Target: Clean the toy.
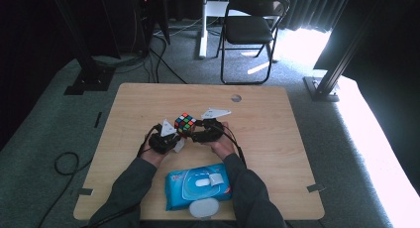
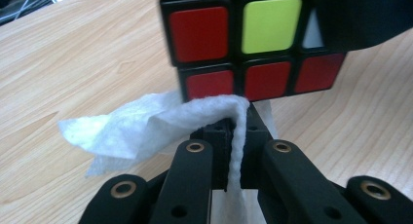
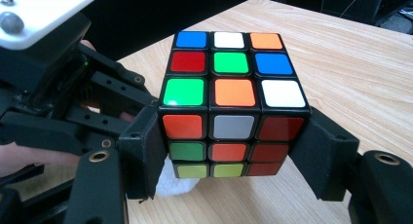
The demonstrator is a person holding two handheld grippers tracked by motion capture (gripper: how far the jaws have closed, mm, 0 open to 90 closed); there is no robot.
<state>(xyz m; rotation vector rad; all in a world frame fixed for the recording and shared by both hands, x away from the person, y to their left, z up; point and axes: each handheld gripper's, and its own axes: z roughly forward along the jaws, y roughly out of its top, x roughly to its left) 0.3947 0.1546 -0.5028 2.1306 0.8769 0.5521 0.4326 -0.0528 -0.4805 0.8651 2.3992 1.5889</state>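
Two sets of tongs at work: both meet over the middle of the worktop, left and right of one cube.
Worktop [image 1: 277, 139]: pale wood grain with rounded corners and a small round hole near its far edge; it carries everything below.
Folding chair [image 1: 252, 25]: black, on the carpet beyond the far edge of the worktop, well apart from the work.
Wipes pack [image 1: 181, 188]: blue, flat, with a white flap on top, lying near the person's edge of the worktop between the two sleeves; a round white lid [image 1: 204, 208] sits just in front of it.
Right tongs [image 1: 198, 134]: held in the person's right hand, spread wide around the cube, one black pad pressed on each opposite side face, as the right gripper view shows [image 3: 234, 151]; a grey three-cornered plate rides on top.
Left tongs [image 1: 176, 141]: held in the left hand just beside the cube; the jaws are pressed together and pinch a fold of white wipe [image 2: 237, 151].
Puzzle cube [image 1: 184, 122]: a scrambled three-by-three cube with black edges, gripped in the right tongs over the centre of the worktop; whether it rests on the wood or is lifted clear I cannot tell. Its top shows blue, white, orange, red and green stickers [image 3: 233, 73].
White wipe [image 2: 146, 124]: crumpled and damp-looking, clamped in the left tongs, its folded top touching the lowest row of red stickers on the cube face [image 2: 263, 80].
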